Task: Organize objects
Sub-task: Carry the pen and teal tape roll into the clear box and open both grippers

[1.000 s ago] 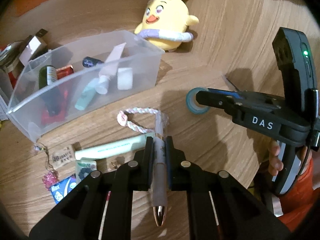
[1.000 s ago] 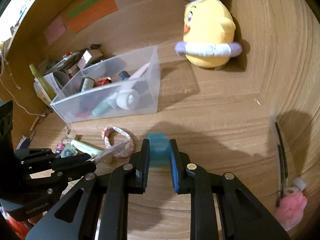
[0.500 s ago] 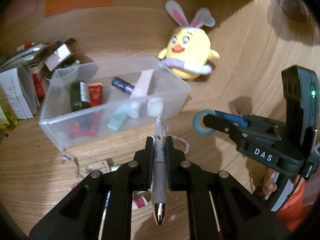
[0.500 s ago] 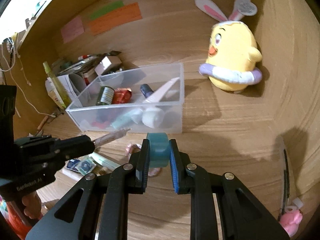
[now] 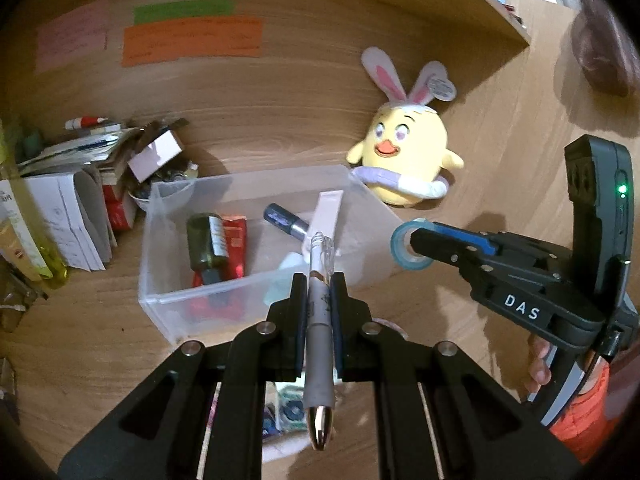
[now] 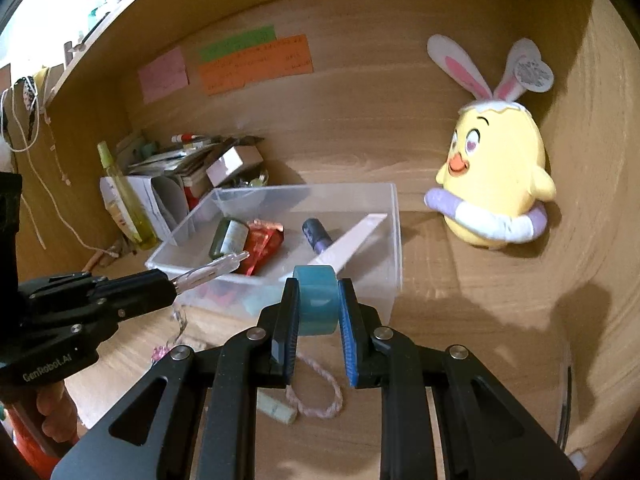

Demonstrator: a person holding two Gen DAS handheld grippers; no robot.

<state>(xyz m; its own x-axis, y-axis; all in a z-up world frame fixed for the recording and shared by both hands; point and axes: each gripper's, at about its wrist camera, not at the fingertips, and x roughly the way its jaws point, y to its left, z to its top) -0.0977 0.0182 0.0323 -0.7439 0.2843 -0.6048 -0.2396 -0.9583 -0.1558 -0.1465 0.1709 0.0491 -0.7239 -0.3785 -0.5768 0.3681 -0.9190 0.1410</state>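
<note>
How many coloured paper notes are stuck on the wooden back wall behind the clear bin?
3: a pink note on the left, a green strip to its right, and a wider orange note just below the green. None appear hidden.

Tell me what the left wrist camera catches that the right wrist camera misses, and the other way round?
Only the left wrist view shows the pen's full length, metal tip toward the camera, clamped in the left gripper, and the dark rounded object at upper right. Only the right wrist view shows the pink braided loop on the desk and cords hanging at far left. Both show the clear bin, yellow chick plush, sticky notes and the teal tape roll in the right gripper.
</note>
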